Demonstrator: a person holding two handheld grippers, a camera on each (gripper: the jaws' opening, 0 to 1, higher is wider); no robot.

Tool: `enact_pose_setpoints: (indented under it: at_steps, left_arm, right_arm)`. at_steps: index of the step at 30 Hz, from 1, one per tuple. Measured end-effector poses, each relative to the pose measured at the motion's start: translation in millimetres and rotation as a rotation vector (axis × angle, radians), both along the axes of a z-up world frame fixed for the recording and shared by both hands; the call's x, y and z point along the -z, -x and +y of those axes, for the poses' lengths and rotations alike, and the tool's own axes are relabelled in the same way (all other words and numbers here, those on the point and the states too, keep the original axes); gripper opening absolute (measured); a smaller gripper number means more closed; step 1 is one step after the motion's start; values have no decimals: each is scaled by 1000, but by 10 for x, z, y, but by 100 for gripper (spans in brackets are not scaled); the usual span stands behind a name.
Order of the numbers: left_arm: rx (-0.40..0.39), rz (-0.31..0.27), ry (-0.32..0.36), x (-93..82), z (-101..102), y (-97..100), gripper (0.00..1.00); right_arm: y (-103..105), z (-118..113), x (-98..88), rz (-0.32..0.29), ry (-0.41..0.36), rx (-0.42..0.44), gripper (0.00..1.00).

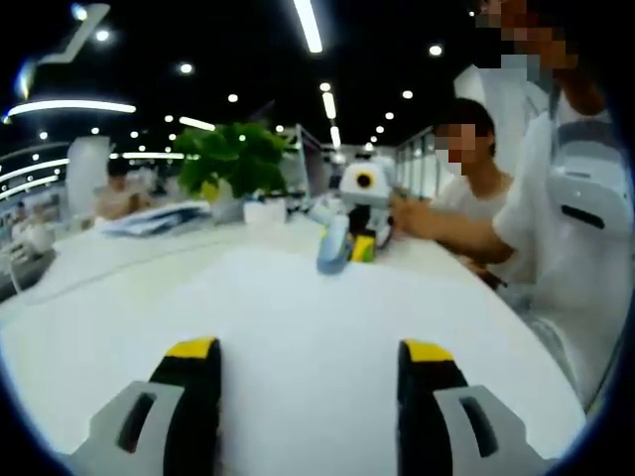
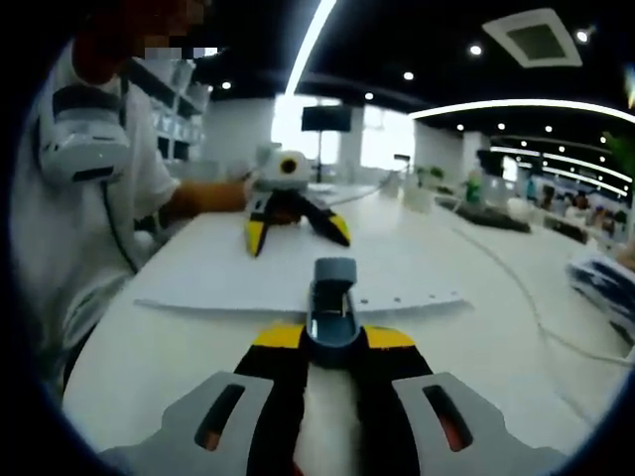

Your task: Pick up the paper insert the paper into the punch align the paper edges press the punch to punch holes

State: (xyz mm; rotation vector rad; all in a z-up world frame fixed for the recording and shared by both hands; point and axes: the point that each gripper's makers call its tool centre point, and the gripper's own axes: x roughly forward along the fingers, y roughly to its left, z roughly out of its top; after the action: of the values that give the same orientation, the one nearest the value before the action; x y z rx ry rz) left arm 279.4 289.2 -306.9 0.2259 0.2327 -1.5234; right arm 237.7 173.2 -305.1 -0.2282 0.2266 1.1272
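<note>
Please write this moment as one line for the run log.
left gripper: open, holds nothing, above white table | right gripper: shut on hole punch | paper: flat, holes along edge

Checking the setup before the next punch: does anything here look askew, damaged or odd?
Nothing looks damaged or spilled. The paper lies flat on the white table with a row of punched holes along its near edge. The right gripper is shut on the punch, which sits at that edge.
</note>
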Motion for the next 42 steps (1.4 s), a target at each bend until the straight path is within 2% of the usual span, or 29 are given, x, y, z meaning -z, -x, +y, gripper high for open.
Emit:
enact_pose_setpoints:
  at_steps: [14, 20, 24, 28, 32, 35, 38, 40, 42]
  left_arm:
    - [7, 1, 2, -7, 7, 5, 72]
    - [9, 0, 4, -10, 7, 0, 72]
    - [9, 0, 4, -9, 6, 0, 72]
    - [9, -6, 8, -14, 0, -6, 73]
    - [7, -20, 10, -27, 0, -20, 73]
    - [27, 56, 105, -224, -13, 37, 73]
    - [-5, 88, 166, -396, -3, -17, 71]
    - [-3, 90, 192, -487, -36, -15, 69]
    - [10, 67, 197, -559, -130, 3, 67]
  right_arm:
    - [24, 31, -16, -3, -10, -29, 23]
    - [0, 26, -21, -5, -6, -11, 24]
    - [-39, -1, -18, 3, -11, 12, 31]
    - [-33, -26, -19, 17, -22, 27, 33]
    - [24, -101, -66, 10, -53, 104, 33]
    - [67, -169, -103, -7, -64, 189, 34]
    - [157, -219, -148, -14, -90, 266, 36]
    - [196, -251, -188, -47, -92, 323, 36]
    - [178, -287, -226, -74, -97, 399, 36]
